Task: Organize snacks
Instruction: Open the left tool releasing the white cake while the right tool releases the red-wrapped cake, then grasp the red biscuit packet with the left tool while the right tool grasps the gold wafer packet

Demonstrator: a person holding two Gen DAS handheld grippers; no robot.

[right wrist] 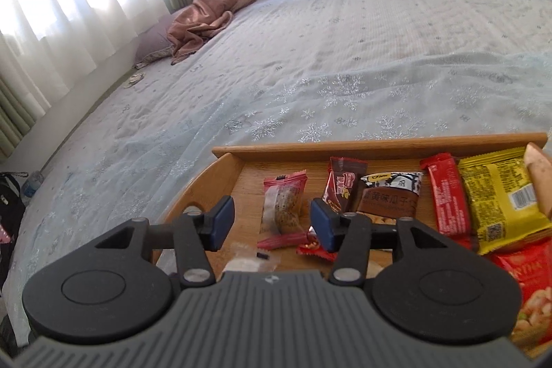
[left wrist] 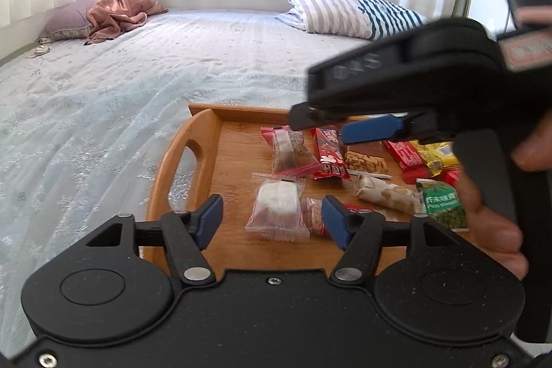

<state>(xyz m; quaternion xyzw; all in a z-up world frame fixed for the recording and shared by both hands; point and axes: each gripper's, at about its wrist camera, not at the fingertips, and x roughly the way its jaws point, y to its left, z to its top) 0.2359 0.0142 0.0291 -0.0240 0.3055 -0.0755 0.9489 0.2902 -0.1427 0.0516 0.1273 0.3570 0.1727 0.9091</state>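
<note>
A wooden tray (left wrist: 203,140) with handle cut-outs lies on the bed and holds several snack packets. My left gripper (left wrist: 272,218) is open and empty, low over the tray's near left part, with a clear packet of white cake (left wrist: 277,209) between its fingers' line. My right gripper (right wrist: 272,223) is open and empty above a pink-edged cereal bar packet (right wrist: 284,206); it also shows in the left wrist view (left wrist: 345,123), hovering over the tray's far side. A yellow packet (right wrist: 496,195), red bars (right wrist: 448,195), a brown seed packet (right wrist: 390,195) and a green pea packet (left wrist: 443,206) lie to the right.
The tray sits on a pale blue bedspread (right wrist: 310,75). A striped folded quilt (left wrist: 348,11) lies at the far right, a pink blanket on a purple pillow (left wrist: 117,12) at the far left. White curtains hang behind. A dark bag (right wrist: 8,195) is beside the bed.
</note>
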